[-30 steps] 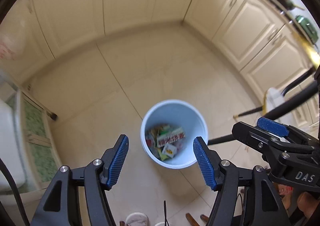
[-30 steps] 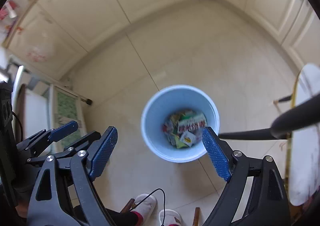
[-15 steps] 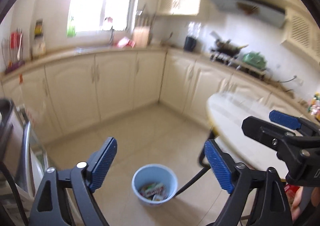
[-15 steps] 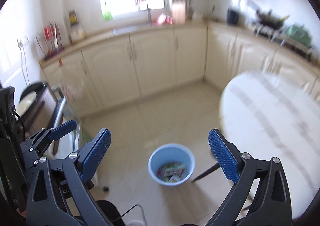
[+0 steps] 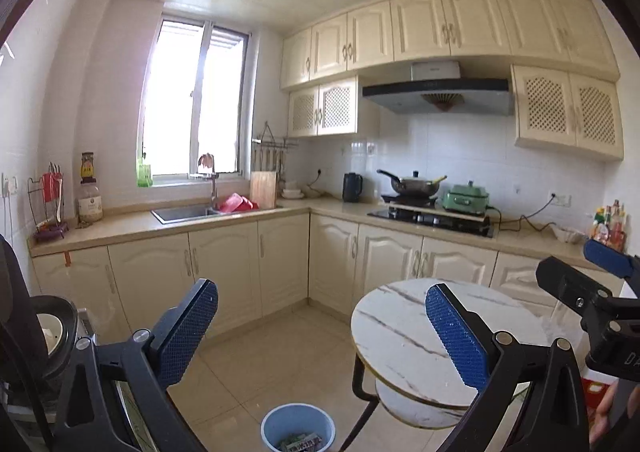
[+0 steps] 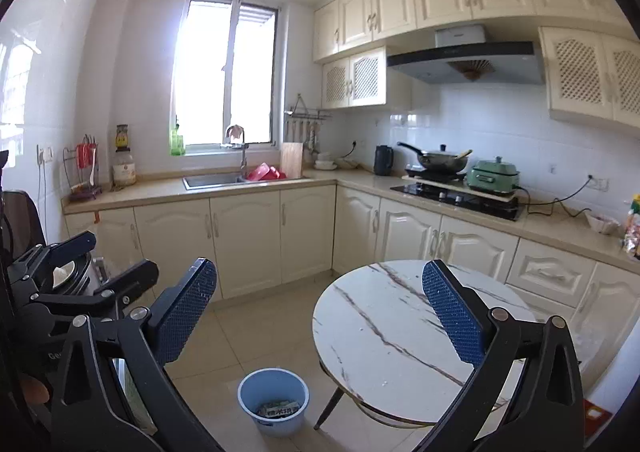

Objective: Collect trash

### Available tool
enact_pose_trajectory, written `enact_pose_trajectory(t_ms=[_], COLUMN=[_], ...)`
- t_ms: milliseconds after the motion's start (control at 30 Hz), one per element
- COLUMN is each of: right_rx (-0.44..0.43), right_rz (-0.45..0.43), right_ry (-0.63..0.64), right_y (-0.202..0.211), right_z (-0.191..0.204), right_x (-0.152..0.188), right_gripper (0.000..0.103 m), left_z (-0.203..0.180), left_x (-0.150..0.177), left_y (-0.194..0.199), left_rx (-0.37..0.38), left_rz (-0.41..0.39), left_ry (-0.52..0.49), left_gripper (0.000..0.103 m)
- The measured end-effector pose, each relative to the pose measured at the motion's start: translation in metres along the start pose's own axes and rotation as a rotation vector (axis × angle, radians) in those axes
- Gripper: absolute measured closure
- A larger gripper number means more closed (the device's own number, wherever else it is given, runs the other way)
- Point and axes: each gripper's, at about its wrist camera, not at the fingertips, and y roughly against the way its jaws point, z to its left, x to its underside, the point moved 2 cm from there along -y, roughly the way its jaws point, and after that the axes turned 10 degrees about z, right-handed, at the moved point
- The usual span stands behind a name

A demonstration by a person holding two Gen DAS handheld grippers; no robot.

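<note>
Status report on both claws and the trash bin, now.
Left claw open, empty. Right claw open, empty. Blue bin on floor beside round marble table, wrappers inside. Nothing blocking the bin.

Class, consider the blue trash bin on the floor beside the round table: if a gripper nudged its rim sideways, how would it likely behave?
The blue trash bin looks like thin plastic holding only a few wrappers, so it is probably light. On the smooth floor tiles it would likely slide. Pushed high at the rim, it might tip.

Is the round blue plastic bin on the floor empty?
No. The blue bin stands upright holding printed wrappers at the bottom.
</note>
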Motion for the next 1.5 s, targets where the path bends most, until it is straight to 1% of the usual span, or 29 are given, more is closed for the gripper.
enact_pose_trajectory(t_ms=[33, 67, 100, 133, 200, 233, 300, 333, 400, 467, 533, 600, 900, 933, 1500], right_rx=[0.011, 0.015, 0.016, 0.020, 0.035, 0.038, 0.043, 0.045, 0.052, 0.057, 0.064, 0.063, 0.062, 0.063, 0.066], right_rz=[-0.016, -0.030, -0.049, -0.063, -0.086, -0.095, -0.101, -0.103, -0.106, -0.101, -0.093, -0.086, -0.077, -0.077, -0.061], right_ry=[-0.011, -0.017, -0.021, -0.027, -0.036, -0.038, -0.038, -0.040, -0.046, -0.059, -0.068, -0.069, -0.064, -0.064, -0.063], right_y=[0.011, 0.019, 0.028, 0.035, 0.050, 0.056, 0.061, 0.065, 0.065, 0.066, 0.064, 0.062, 0.063, 0.063, 0.059], right_z=[-0.003, -0.008, -0.011, -0.015, -0.020, -0.020, -0.019, -0.021, -0.023, -0.028, -0.031, -0.034, -0.034, -0.033, -0.037], right_x=[-0.002, -0.003, -0.004, -0.005, -0.005, -0.006, -0.007, -0.006, -0.005, -0.002, -0.001, 0.002, 0.009, 0.009, 0.011], right_gripper=[0.000, 0.000, 0.000, 0.000, 0.000, 0.000, 0.000, 0.000, 0.000, 0.000, 0.000, 0.000, 0.000, 0.000, 0.000], left_z=[-0.012, -0.022, -0.031, -0.032, -0.040, -0.029, -0.030, -0.020, -0.020, -0.021, -0.021, -0.020, -0.023, -0.023, -0.006], left_x=[0.017, 0.027, 0.029, 0.049, 0.061, 0.074, 0.081, 0.084, 0.088, 0.083, 0.086, 0.077, 0.058, 0.052, 0.035], left_y=[0.012, 0.014, 0.024, 0.018, 0.023, 0.027, 0.032, 0.029, 0.031, 0.027, 0.028, 0.021, 0.017, 0.015, 0.002], left_rx=[0.007, 0.012, 0.018, 0.023, 0.034, 0.037, 0.024, 0.019, 0.017, 0.020, 0.009, 0.005, 0.002, 0.000, 0.009], left_rz=[-0.017, -0.029, -0.044, -0.055, -0.067, -0.073, -0.077, -0.080, -0.080, -0.081, -0.077, -0.075, -0.073, -0.071, -0.059], left_ry=[-0.006, -0.013, -0.021, -0.028, -0.051, -0.059, -0.072, -0.074, -0.078, -0.075, -0.069, -0.066, -0.061, -0.061, -0.071], left_gripper=[0.001, 0.001, 0.001, 0.001, 0.001, 0.001, 0.001, 0.001, 0.001, 0.001, 0.001, 0.001, 0.001, 0.001, 0.001])
